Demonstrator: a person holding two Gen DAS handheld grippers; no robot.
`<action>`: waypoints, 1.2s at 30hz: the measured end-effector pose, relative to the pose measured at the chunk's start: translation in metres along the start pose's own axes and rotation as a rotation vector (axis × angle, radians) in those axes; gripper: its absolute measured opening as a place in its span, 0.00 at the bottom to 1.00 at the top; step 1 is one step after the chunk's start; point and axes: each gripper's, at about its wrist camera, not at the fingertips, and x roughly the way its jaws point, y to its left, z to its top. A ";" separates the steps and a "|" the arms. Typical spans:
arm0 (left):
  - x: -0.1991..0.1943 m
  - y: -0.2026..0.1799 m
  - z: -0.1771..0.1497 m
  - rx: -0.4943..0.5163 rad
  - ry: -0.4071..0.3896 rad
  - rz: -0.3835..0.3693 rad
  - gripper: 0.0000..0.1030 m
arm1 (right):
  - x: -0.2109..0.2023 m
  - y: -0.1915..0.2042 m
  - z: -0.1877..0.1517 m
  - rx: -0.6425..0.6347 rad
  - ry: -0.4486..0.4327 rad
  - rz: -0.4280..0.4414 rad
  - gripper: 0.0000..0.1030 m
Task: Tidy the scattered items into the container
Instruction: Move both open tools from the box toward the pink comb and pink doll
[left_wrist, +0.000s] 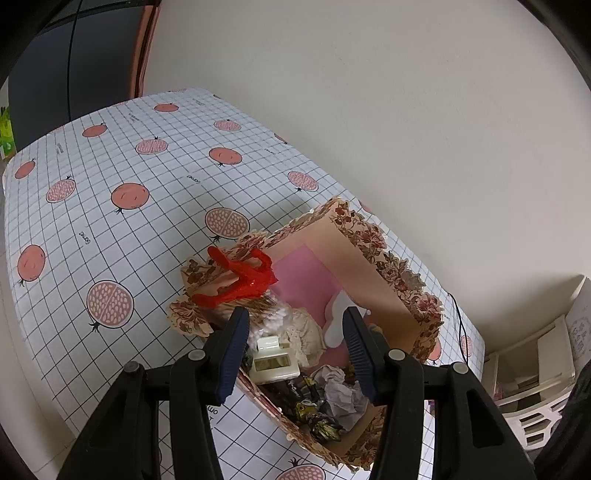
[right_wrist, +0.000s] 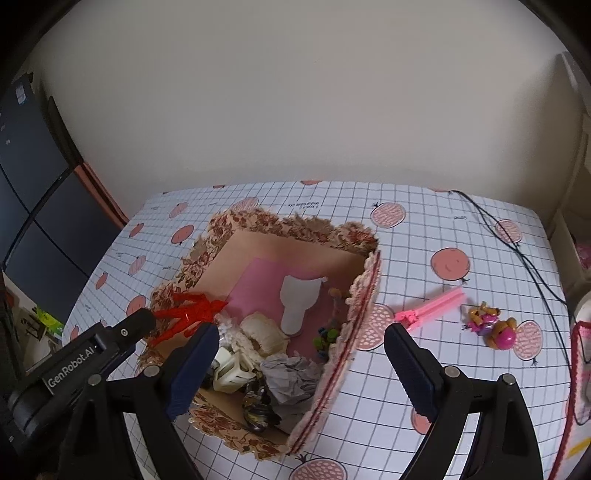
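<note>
Domestic room: worktop (right_wrist: 424, 229) covered by a pomegranate-print grid cloth set against a plain cream wall (right_wrist: 295, 110), with white shelving (left_wrist: 535, 354) alongside and small toys (right_wrist: 491, 325) scattered about.

The box (right_wrist: 354, 314) looks like stiff card with flowery paper on it, and its edge is frilly; the inside is plain, dull card with a smooth pink sheet (right_wrist: 258, 284); the red clip (left_wrist: 243, 280) is shiny plastic (light glints on it); the grey ball (right_wrist: 288, 376) is crumpled paper; the cream thing (left_wrist: 273, 363) is smooth plastic; the pink zipper (right_wrist: 430, 308) and toy figures (right_wrist: 491, 325) look like glossy plastic; the worktop (right_wrist: 443, 369) has a smooth printed cover; each hand-held gripper has dull black plastic and ridged dark blue pads (left_wrist: 232, 354).
</note>
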 end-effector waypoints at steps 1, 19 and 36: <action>-0.001 -0.002 0.000 0.003 -0.003 0.000 0.52 | -0.003 -0.003 0.001 0.004 -0.006 -0.002 0.90; -0.004 -0.075 -0.027 0.143 -0.011 -0.052 0.52 | -0.049 -0.104 0.009 0.190 -0.099 -0.068 0.90; 0.007 -0.147 -0.065 0.294 0.028 -0.153 0.52 | -0.067 -0.189 -0.001 0.322 -0.136 -0.165 0.90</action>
